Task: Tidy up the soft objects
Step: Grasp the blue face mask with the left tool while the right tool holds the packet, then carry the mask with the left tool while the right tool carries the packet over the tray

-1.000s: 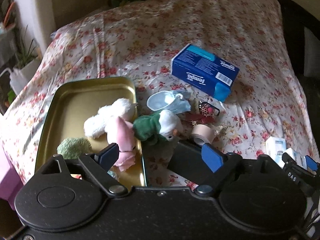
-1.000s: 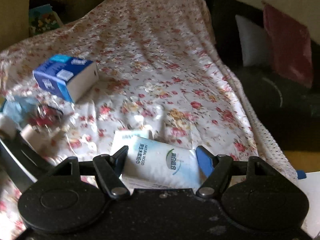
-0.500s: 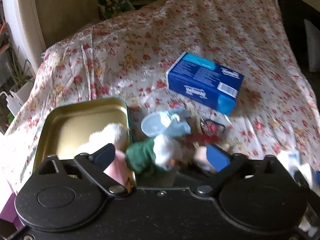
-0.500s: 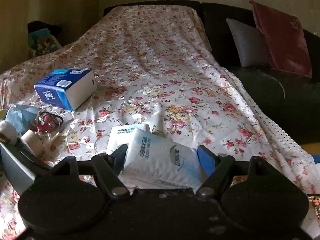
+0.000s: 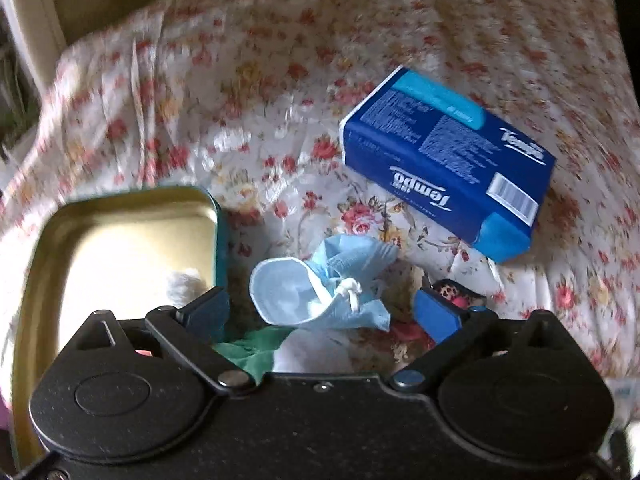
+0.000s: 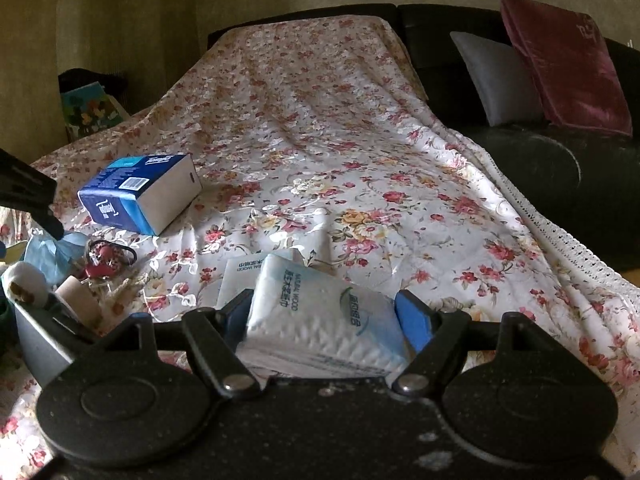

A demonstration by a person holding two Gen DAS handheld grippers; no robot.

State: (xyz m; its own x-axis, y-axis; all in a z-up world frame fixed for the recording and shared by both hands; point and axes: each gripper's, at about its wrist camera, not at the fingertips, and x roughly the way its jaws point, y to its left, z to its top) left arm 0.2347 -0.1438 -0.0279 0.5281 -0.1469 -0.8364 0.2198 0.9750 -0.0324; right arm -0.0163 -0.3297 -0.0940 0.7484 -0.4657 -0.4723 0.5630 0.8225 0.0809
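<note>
The gold tin tray lies on the floral sheet, holding a white fluffy toy at its near edge. The left gripper has just been opening its jaws; they stand wide around a crumpled blue face mask without pressing it. The right gripper has 1 white tissue pack between its jaws, long axis running away from the camera; I cannot tell whether they press it. A second pack lies behind.
</note>
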